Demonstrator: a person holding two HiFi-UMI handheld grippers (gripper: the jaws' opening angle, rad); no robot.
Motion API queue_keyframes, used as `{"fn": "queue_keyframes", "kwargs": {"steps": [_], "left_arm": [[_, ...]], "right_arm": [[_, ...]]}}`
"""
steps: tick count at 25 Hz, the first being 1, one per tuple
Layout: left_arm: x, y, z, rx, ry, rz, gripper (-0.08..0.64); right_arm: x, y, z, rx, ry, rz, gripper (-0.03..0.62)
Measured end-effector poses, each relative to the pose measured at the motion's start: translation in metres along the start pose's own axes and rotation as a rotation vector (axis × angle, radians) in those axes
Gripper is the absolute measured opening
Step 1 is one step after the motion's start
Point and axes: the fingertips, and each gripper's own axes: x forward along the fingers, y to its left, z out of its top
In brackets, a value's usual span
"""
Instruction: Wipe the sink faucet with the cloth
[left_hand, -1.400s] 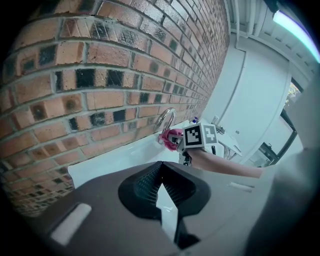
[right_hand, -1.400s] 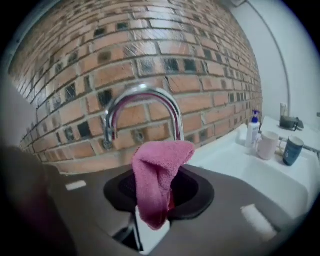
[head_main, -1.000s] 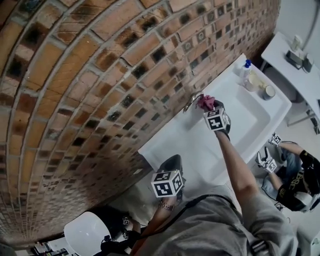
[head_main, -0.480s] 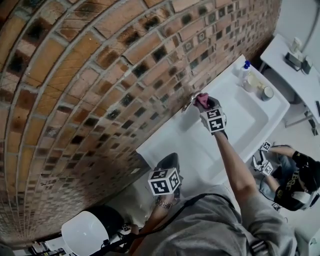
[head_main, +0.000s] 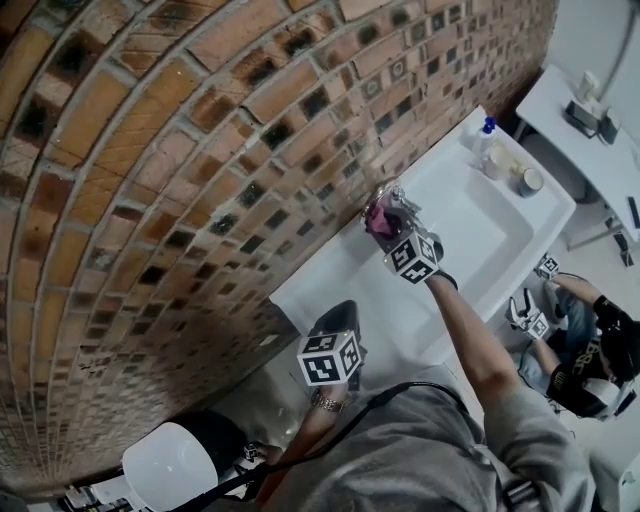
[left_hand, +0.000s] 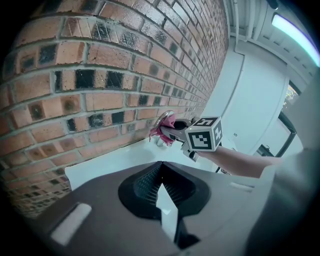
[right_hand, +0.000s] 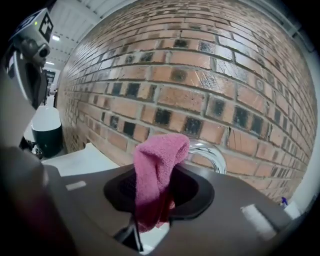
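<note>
A chrome faucet (head_main: 388, 193) curves out from the brick wall over the white sink (head_main: 480, 235). My right gripper (head_main: 388, 222) is shut on a pink cloth (head_main: 378, 214) and holds it against the faucet's spout. The right gripper view has the cloth (right_hand: 156, 172) bunched between the jaws, with the chrome spout (right_hand: 211, 152) just behind it. In the left gripper view the cloth (left_hand: 166, 128) sits on the faucet (left_hand: 165, 116). My left gripper (head_main: 345, 322) hangs low by the sink's near left corner, shut and empty (left_hand: 161, 172).
A blue-capped bottle (head_main: 484, 133), a cup (head_main: 497, 161) and a jar (head_main: 530, 181) stand at the sink's far right end. The brick wall (head_main: 200, 150) runs close behind the faucet. A white table (head_main: 590, 125) and a seated person (head_main: 590, 350) are right; a white-lidded bin (head_main: 175, 465) stands lower left.
My right gripper has carried the pink cloth leftward and closer to the wall, from the spout's right side over onto the faucet. The left gripper has stayed put.
</note>
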Motion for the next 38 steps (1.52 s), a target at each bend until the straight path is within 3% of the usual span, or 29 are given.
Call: {"fn": "queue_keyframes", "kwargs": {"steps": [3, 6, 10, 14, 16, 20, 24, 26, 28, 33, 36, 38], "left_arm": [[0.0, -0.002, 0.001, 0.007, -0.001, -0.006, 0.015], [0.001, -0.003, 0.0, 0.009, 0.002, -0.008, 0.015], [0.003, -0.003, 0.001, 0.015, 0.006, -0.01, 0.015], [-0.003, -0.004, -0.002, 0.014, 0.007, -0.006, 0.016], [-0.004, 0.001, -0.003, 0.005, 0.006, 0.005, 0.015], [-0.006, 0.01, -0.004, -0.015, 0.003, 0.024, 0.015], [-0.009, 0.011, -0.007, -0.024, -0.001, 0.029, 0.015], [-0.01, 0.014, -0.007, -0.029, 0.0, 0.034, 0.015], [-0.008, 0.017, -0.009, -0.033, 0.007, 0.038, 0.015], [-0.003, 0.015, -0.007, -0.026, 0.016, 0.031, 0.015], [0.001, 0.011, -0.011, -0.016, 0.041, 0.022, 0.015], [0.006, 0.01, -0.011, -0.023, 0.046, 0.018, 0.015]], "right_arm": [[-0.01, 0.017, 0.006, -0.071, -0.008, 0.105, 0.123], [-0.028, 0.033, 0.035, -0.094, -0.111, 0.202, 0.121], [-0.018, 0.011, 0.055, -0.151, -0.108, 0.094, 0.121], [-0.01, 0.004, 0.061, -0.251, -0.099, 0.054, 0.129], [-0.011, -0.005, 0.067, -0.251, -0.116, -0.005, 0.13], [-0.016, -0.051, 0.077, -0.152, -0.145, -0.176, 0.127], [-0.016, -0.123, 0.041, 0.097, -0.109, -0.311, 0.118], [-0.009, -0.145, 0.018, 0.245, -0.08, -0.293, 0.115], [0.0, -0.155, -0.001, 0.324, -0.034, -0.269, 0.113], [0.028, -0.153, -0.073, 0.415, 0.178, -0.222, 0.107], [0.03, -0.135, -0.113, 0.505, 0.203, -0.184, 0.101], [0.031, -0.125, -0.125, 0.508, 0.213, -0.113, 0.1]]}}
